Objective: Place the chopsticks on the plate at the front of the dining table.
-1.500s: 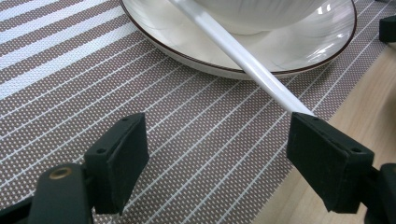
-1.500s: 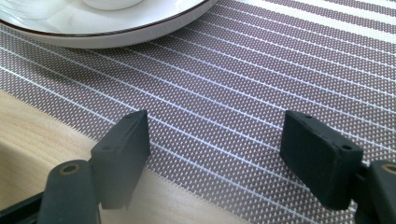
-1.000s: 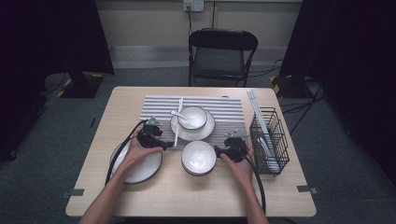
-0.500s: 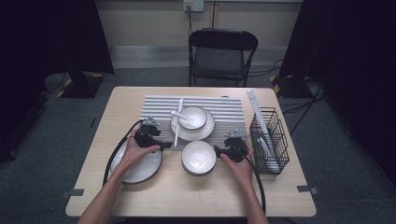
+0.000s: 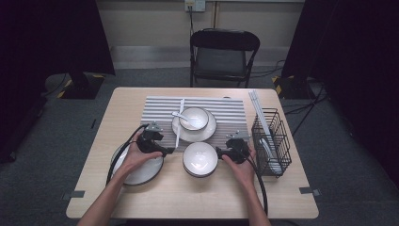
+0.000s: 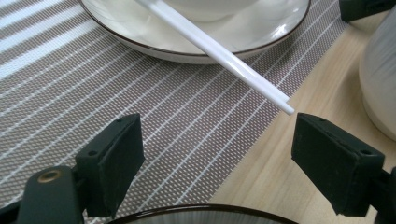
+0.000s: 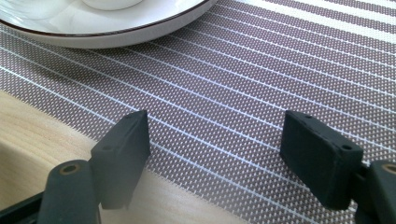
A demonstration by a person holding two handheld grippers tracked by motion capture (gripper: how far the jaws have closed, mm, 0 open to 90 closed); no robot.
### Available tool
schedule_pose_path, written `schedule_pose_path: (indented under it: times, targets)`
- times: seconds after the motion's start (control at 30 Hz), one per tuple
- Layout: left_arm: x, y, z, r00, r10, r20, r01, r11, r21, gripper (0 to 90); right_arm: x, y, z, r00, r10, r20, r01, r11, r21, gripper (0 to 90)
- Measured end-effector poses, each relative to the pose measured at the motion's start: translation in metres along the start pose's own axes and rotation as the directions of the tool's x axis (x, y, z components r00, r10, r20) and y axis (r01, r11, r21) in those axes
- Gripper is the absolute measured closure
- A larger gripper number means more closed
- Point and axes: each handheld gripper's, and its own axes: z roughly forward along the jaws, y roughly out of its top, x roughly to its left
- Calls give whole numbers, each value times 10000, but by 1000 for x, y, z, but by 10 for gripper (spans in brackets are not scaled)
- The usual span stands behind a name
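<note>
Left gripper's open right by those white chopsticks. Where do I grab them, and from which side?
Take the white chopsticks near their free tips, which jut past the plate over the striped placemat. They slant up onto the rim, leaving room beneath. The open left gripper should probably close across them from the table's near side.

My left gripper (image 6: 217, 158) hangs with jaws wide apart over the striped placemat's (image 6: 84, 84) edge. Between them ahead, white chopsticks (image 6: 219, 51) slant off a plate's (image 6: 196, 46) rim, tips ending just above the bare wooden table (image 6: 280, 177).
</note>
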Motion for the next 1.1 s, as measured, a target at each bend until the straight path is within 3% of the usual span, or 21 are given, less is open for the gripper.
schedule_pose_path:
  times: [0.6, 0.9, 1.1]
  targets:
    - [1, 1, 3, 9998, 89, -152, -87, 9999, 116, 178, 0, 0, 0, 10000, 1, -1, -1, 10000, 2, 236]
    - [0, 1, 6, 9999, -131, -90, 131, 9999, 20, 180, 0, 0, 0, 10000, 15, 8, -15, 10000, 14, 236]
    - [-3, 3, 7, 9999, 0, -142, -2, 9999, -102, 188, 0, 0, 0, 10000, 0, 1, 0, 10000, 1, 236]
